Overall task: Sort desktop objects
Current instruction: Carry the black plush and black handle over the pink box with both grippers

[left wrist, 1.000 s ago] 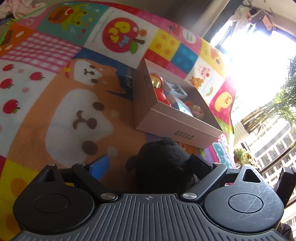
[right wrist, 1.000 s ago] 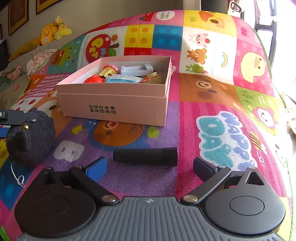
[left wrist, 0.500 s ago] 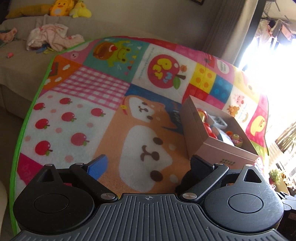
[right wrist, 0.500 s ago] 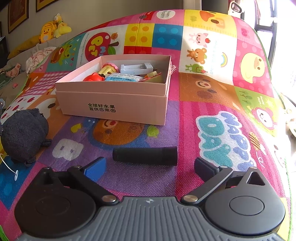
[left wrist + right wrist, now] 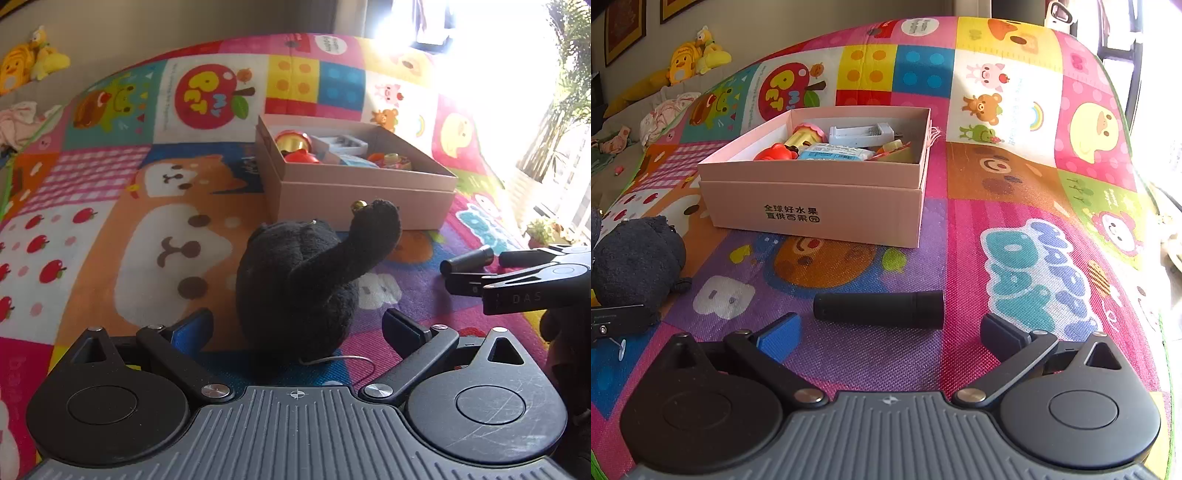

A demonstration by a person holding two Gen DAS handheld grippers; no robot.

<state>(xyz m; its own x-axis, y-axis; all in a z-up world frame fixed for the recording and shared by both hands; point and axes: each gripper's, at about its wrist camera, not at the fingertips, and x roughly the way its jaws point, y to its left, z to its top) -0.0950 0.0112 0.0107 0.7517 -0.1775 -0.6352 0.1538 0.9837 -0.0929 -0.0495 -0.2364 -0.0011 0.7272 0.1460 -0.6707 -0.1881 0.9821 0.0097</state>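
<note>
A black plush toy with a small gold bell sits on the colourful play mat. It is between the fingers of my left gripper, whose jaws are opening; neither pad touches it. The right wrist view shows the same plush at the left edge, with a left gripper finger just below it. My right gripper is open and low over the mat, just short of a black cylinder lying crosswise. The open pink box holds several small items.
The pink box stands just beyond the plush. My right gripper and the black cylinder are at the right. A sofa with yellow plush toys lies past the mat's far left edge. Bright windows are to the right.
The left wrist view swung left, away from the plush, then came back and levelled, with the plush centred between the fingers. In the right wrist view the plush shifted left. The right gripper stayed still.
</note>
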